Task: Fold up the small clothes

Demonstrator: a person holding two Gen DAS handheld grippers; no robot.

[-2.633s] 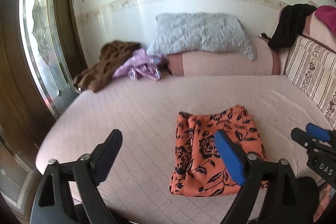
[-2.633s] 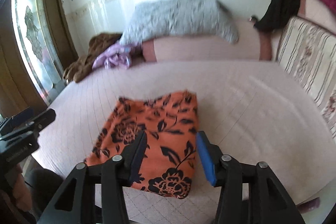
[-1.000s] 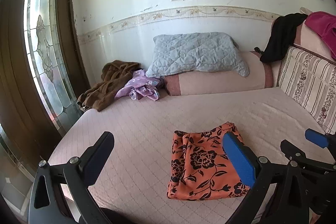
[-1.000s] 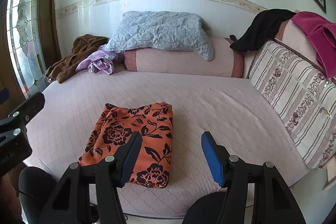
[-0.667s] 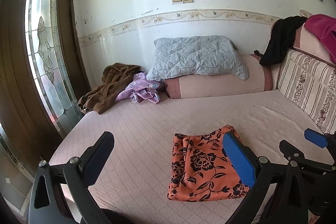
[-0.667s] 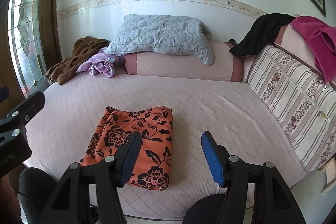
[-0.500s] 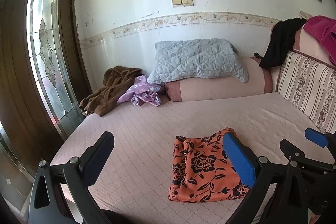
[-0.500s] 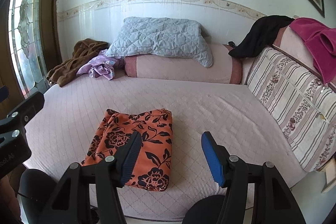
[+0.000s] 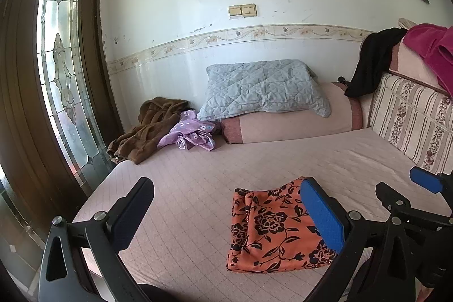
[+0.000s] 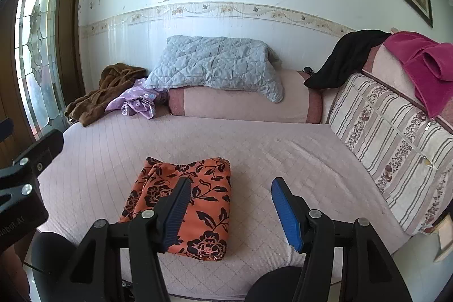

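An orange garment with black flowers (image 9: pixel 269 228) lies folded into a flat rectangle on the pink quilted bed (image 9: pixel 198 183), near its front edge. It also shows in the right wrist view (image 10: pixel 195 200). My left gripper (image 9: pixel 226 214) is open and empty, held back from the bed, above and left of the garment. My right gripper (image 10: pixel 229 211) is open and empty, held back over the garment's right edge. The right gripper shows at the right of the left wrist view (image 9: pixel 419 194).
A brown garment (image 9: pixel 150 129) and a crumpled purple garment (image 9: pixel 192 132) lie at the bed's back left. A grey quilted pillow (image 9: pixel 263 89) rests on a pink bolster (image 9: pixel 286 120). A striped cushion (image 10: pixel 396 143), black cloth (image 10: pixel 345 55) and magenta cloth (image 10: pixel 424 67) stand at the right. A glass door (image 9: pixel 59 81) stands left.
Both grippers have pulled back and risen away from the folded orange garment, so more of the wall and room shows. The garment lies still. Both stay open.
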